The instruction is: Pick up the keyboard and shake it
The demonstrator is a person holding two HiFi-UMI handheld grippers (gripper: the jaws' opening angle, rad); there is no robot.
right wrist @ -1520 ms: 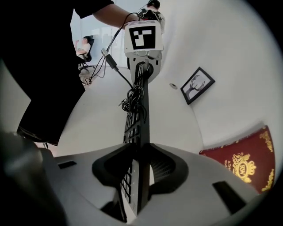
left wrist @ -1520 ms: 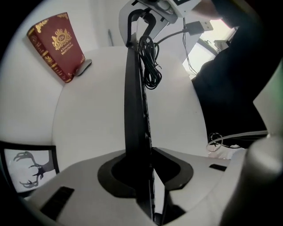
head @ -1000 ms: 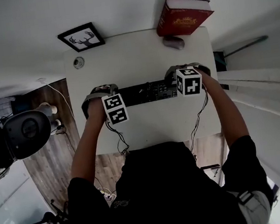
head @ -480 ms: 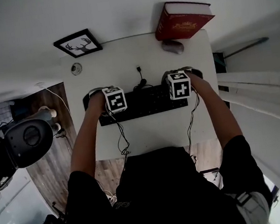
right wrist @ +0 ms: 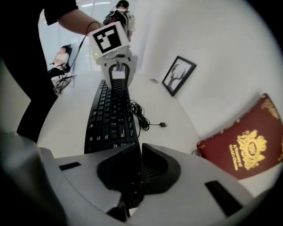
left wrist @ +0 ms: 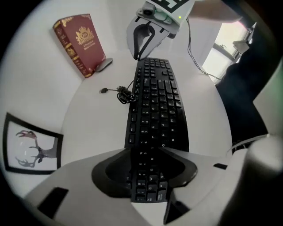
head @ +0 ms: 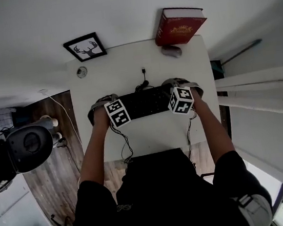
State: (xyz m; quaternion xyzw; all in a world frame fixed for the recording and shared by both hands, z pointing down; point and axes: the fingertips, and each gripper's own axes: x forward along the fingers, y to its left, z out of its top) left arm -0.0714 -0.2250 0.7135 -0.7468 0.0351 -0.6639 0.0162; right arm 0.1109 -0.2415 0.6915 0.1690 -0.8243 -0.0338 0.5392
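Bright, even indoor light, strong fisheye bending in all three views.
The white table (head: 125, 70) and wall (head: 117, 9) are almost washed out, with only soft, weak shadows; a bright patch (left wrist: 219, 53) beyond the table edge glares in the left gripper view. The black keyboard (left wrist: 154, 114) is sharp in the middle and blurs close to the lens. Both gripper views have dark round corners.
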